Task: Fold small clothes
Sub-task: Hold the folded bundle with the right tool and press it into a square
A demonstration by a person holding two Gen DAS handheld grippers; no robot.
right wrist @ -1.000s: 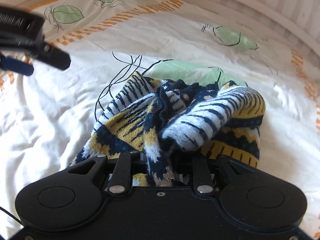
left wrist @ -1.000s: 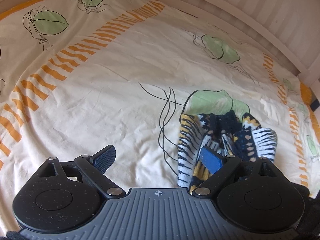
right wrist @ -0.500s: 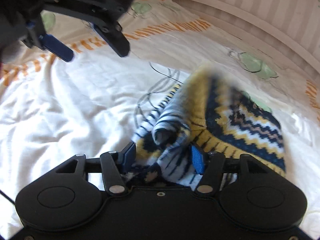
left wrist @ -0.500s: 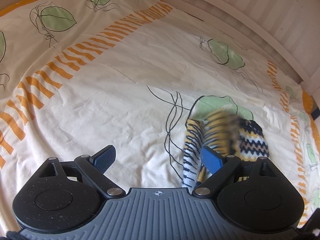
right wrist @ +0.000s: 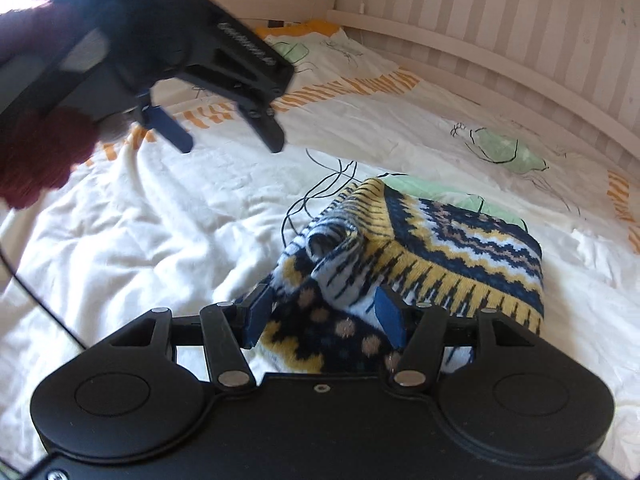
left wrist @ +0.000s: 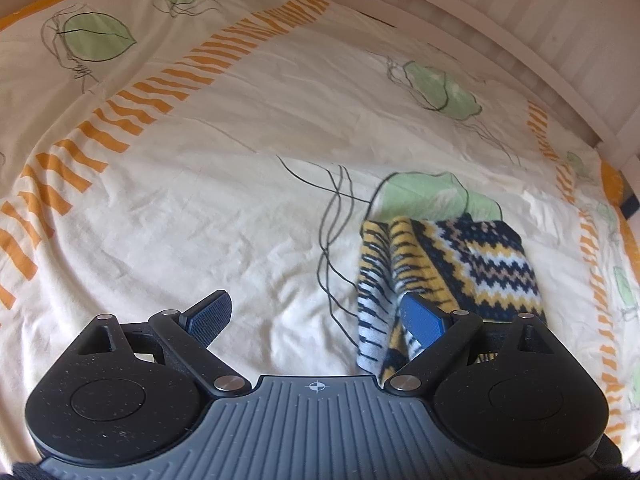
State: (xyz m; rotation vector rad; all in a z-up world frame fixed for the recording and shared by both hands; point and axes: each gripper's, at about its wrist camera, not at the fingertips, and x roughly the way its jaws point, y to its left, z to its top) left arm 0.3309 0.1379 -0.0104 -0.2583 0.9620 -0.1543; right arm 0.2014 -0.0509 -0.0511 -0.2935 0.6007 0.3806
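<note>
One small knitted sweater (right wrist: 460, 256) lies on the bed sheet (left wrist: 200, 200), and it looks almost folded. It has yellow, dark blue and white zigzag patterns. It rests near a green leaf drawn on the sheet. Most of it makes a neat, flat block. One loose part, maybe a sleeve, curls up in a roll on the near left edge.

The right hand-held gripper (right wrist: 324, 316) sits low over that near edge. Its jaws are partly spread. The rolled part and some dotted knit lie between the blue pads (right wrist: 388, 316), but the pads do not seem to squeeze the cloth. I think it has let go.

The left hand-held gripper (left wrist: 316, 316) hangs above the bed, to the left of the sweater. Its jaws are spread wide and nothing is in them. One pad only sits in front of the sweater's edge in the left view. From the right view it floats high over the sheet, held by a hand in a dark red sleeve (right wrist: 36, 160).

What is left, I think, is to tuck in or flatten the curled part. No other clothes show in these views.
</note>
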